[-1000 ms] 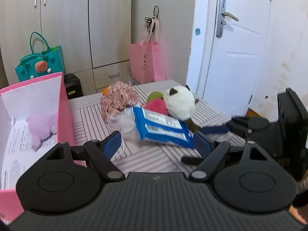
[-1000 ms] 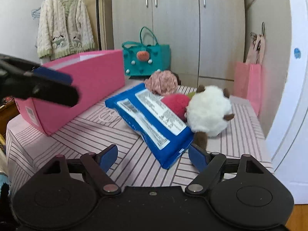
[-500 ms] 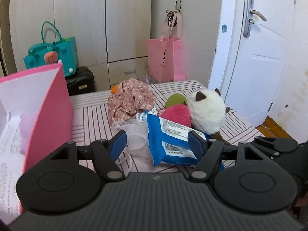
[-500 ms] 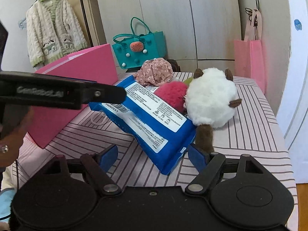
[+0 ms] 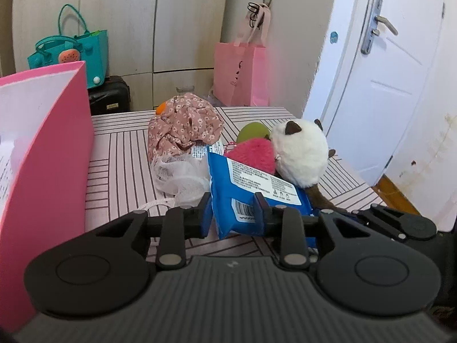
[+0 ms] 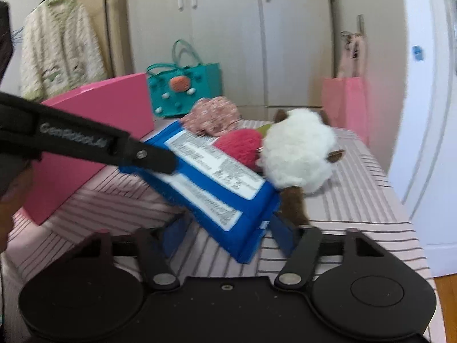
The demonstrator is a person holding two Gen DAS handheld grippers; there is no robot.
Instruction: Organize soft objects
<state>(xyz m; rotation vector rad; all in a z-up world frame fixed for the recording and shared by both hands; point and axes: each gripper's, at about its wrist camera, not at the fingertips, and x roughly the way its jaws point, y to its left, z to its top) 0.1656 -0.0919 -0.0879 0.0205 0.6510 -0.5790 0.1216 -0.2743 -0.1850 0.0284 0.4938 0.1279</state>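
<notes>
The left gripper (image 5: 232, 214) is pinching the near corner of the blue wipes pack (image 5: 251, 188), its blue fingers (image 5: 206, 217) pressing in on either side of the barcode end. The pack is lying tilted on the striped table (image 5: 120, 157), its far end leaning up against the pink plush ball (image 5: 252, 154).

The right gripper (image 6: 225, 228) is sitting at the other end of that same pack (image 6: 211, 177), fingers spread wide with the pack's corner poking down between them; whether either pad is touching it, I cannot tell, as this view is blurred.

The white plush animal (image 5: 300, 151) is crowding right up against the pack's right side, its brown leg (image 6: 294, 203) lying just beside the right gripper's right finger. A green ball (image 5: 252, 131) is tucked behind the pink one. The floral cloth bundle (image 5: 184, 128) is heaped to the left, touching the pack's far end, with a white mesh puff (image 5: 180, 174) lying in front of it, just beside the left gripper's left finger.

The pink box (image 5: 48, 148) is standing open at the table's left edge. Behind the table, a teal bag (image 5: 85, 48) and a pink paper bag (image 5: 241, 74) are resting by the wardrobe (image 5: 171, 28).
</notes>
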